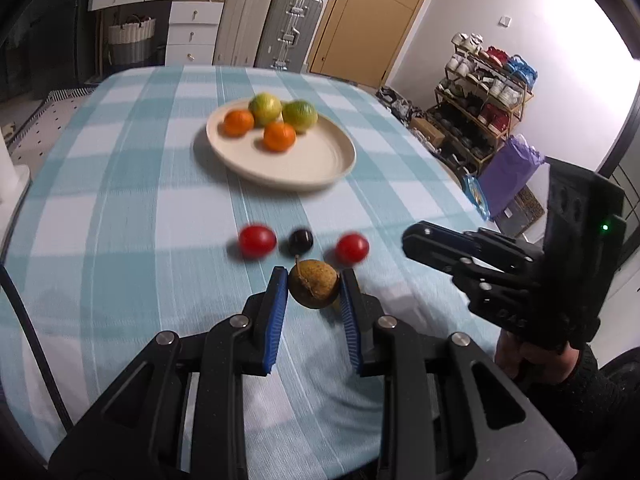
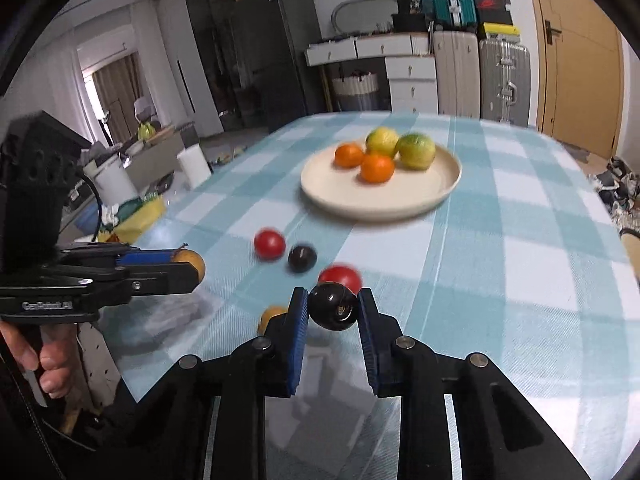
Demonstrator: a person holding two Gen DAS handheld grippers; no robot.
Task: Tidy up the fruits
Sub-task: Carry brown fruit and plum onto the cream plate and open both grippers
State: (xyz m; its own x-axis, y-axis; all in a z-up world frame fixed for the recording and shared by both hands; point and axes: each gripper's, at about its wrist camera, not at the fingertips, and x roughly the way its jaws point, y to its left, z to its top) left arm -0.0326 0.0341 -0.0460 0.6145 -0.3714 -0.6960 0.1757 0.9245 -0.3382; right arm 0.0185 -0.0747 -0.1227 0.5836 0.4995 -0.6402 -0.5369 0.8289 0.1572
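My left gripper (image 1: 314, 280) is shut on a brown-yellow longan (image 1: 314, 285) with a stem, held above the checked tablecloth; it also shows in the right wrist view (image 2: 196, 266). My right gripper (image 2: 333, 300) is shut on a dark round fruit (image 2: 333, 307). On the cloth lie two red cherry tomatoes (image 1: 257, 241) (image 1: 352, 249), another dark fruit (image 1: 301, 241) and a small yellow fruit (image 2: 269, 317). A cream plate (image 1: 304, 168) farther back holds two oranges (image 1: 239, 122) (image 1: 279, 136) and two green-yellow citrus (image 1: 265, 109) (image 1: 300, 115).
The table's right edge drops off near a purple bag (image 1: 510, 172) and a shoe rack (image 1: 484, 96). Suitcases (image 1: 288, 32) and drawers (image 1: 192, 28) stand beyond the far edge. A white roll (image 2: 194, 166) stands off the table's left side.
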